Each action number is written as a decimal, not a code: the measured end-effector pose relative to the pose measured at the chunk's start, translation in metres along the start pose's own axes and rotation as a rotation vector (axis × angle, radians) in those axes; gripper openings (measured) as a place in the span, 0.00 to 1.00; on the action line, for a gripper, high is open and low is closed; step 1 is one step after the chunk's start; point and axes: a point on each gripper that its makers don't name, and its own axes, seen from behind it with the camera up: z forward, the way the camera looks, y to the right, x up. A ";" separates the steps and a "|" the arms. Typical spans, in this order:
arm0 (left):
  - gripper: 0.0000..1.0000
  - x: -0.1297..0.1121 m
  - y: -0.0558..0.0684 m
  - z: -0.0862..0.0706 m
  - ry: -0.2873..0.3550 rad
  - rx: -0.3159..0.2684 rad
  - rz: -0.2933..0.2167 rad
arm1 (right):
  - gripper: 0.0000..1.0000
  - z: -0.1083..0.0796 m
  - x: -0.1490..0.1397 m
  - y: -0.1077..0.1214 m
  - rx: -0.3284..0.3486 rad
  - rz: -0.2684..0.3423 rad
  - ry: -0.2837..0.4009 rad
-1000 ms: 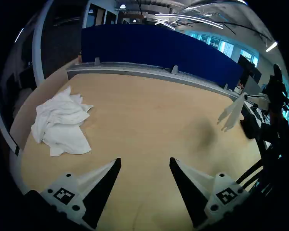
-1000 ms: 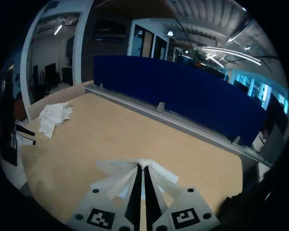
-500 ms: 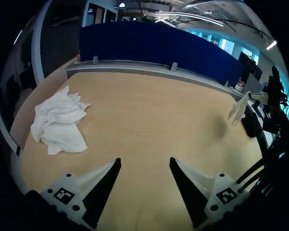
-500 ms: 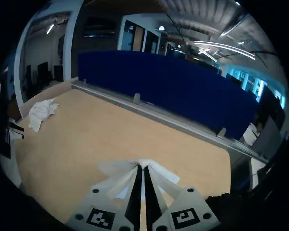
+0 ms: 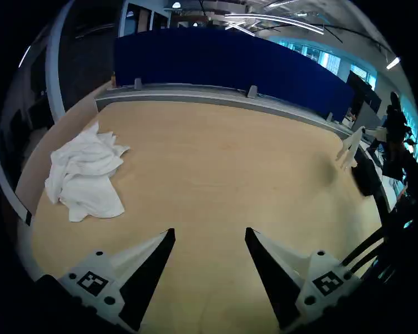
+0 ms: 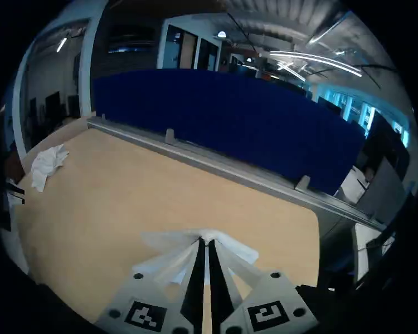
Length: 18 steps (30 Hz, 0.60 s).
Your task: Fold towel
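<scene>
A crumpled white towel (image 5: 86,172) lies in a heap at the left side of the wooden table (image 5: 225,167); in the right gripper view it is a small pile far off (image 6: 46,164). My left gripper (image 5: 209,234) hovers open over the near table edge, nothing between its fingers, the heap ahead and to its left. My right gripper (image 6: 205,242) is shut on a thin white cloth (image 6: 170,247) that fans out on both sides of its tips. From the left gripper view that cloth (image 5: 349,149) hangs beyond the table's far right edge.
A blue partition (image 5: 220,61) on a grey rail (image 5: 209,99) runs along the back of the table. A person's dark figure (image 5: 395,133) and dark office gear stand at the right. Bare wood spreads between the heap and the right edge.
The right gripper with its pinched cloth has moved away to the right, off the table's right edge. In its own view the heap has drifted left and shrunk. The left gripper has barely moved.
</scene>
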 end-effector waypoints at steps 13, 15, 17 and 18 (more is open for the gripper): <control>0.93 -0.012 0.000 -0.001 -0.019 0.019 -0.009 | 0.04 0.016 -0.008 0.036 -0.030 0.015 -0.032; 0.93 -0.012 0.000 0.000 -0.020 0.021 -0.010 | 0.04 0.020 -0.009 0.039 -0.034 0.019 -0.036; 0.93 -0.013 0.000 0.000 -0.020 0.023 -0.012 | 0.04 0.024 -0.011 0.041 -0.037 0.022 -0.040; 0.93 -0.012 0.000 0.000 -0.020 0.024 -0.014 | 0.04 0.026 -0.011 0.041 -0.038 0.022 -0.043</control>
